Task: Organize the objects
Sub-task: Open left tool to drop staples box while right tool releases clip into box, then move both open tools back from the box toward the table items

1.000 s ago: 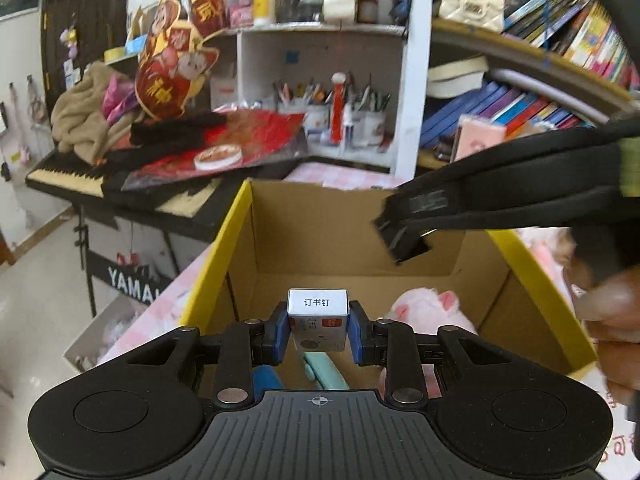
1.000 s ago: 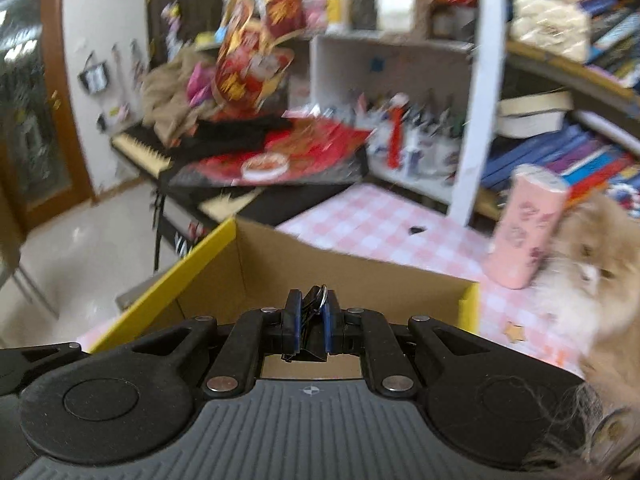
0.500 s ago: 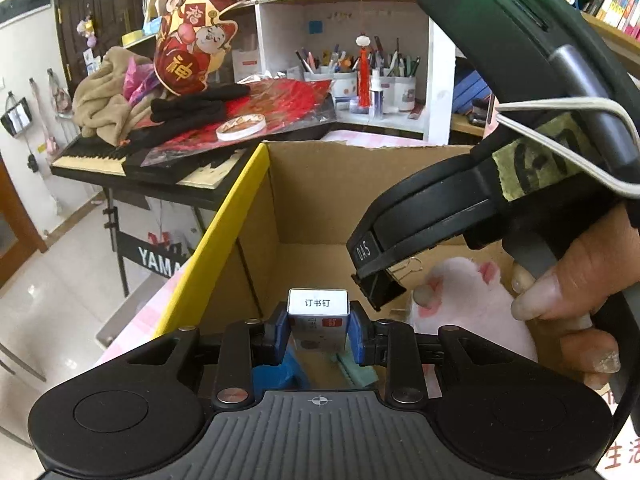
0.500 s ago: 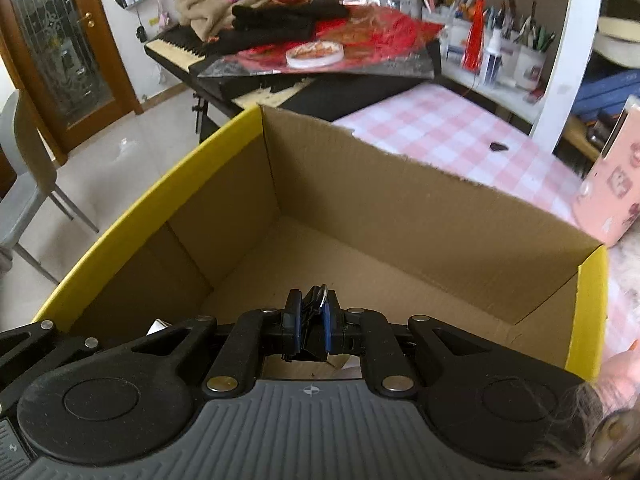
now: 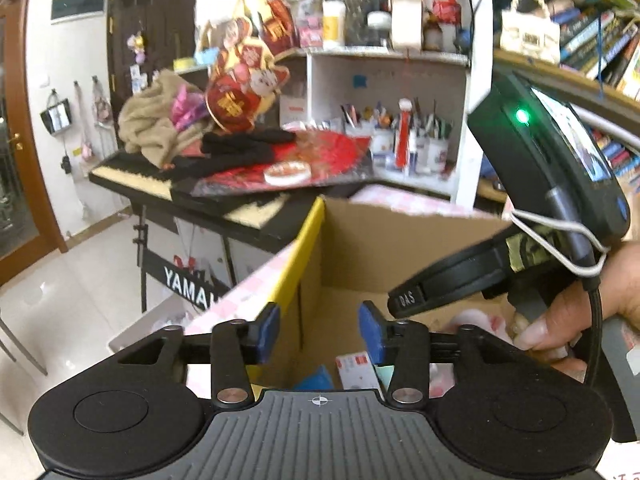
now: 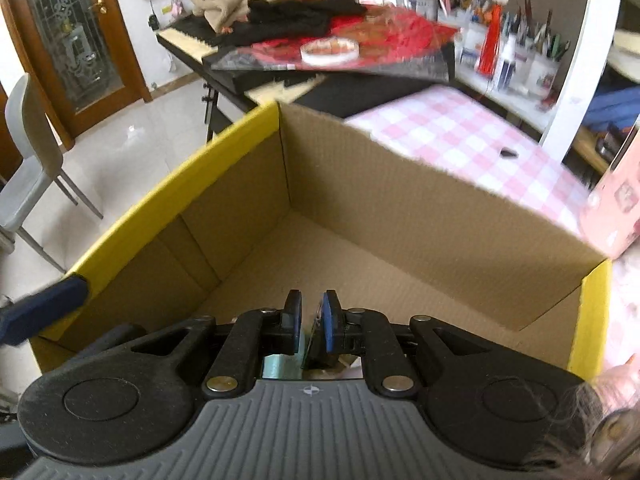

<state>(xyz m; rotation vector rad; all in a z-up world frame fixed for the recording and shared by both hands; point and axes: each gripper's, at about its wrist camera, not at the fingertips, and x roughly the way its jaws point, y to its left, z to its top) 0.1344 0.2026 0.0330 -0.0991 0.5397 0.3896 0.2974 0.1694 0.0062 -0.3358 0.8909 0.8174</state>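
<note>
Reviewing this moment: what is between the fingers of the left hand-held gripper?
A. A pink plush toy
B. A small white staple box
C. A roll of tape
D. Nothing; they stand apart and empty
D. In the left wrist view the left hand-held gripper has just been opening and has nothing between its blue pads; a small white box with red print lies below, down in the cardboard box.

Bright, even daylight in both views. Pale sheen on floor tiles at 9 o'clock; glare on same floor in right view. Strong fisheye bend: door frame bows at 9 o'clock. Motion blur smears shelf clutter at 12 o'clock and checked worktop cloth at 1 o'clock. Soft shadow inside cardboard box.
</note>
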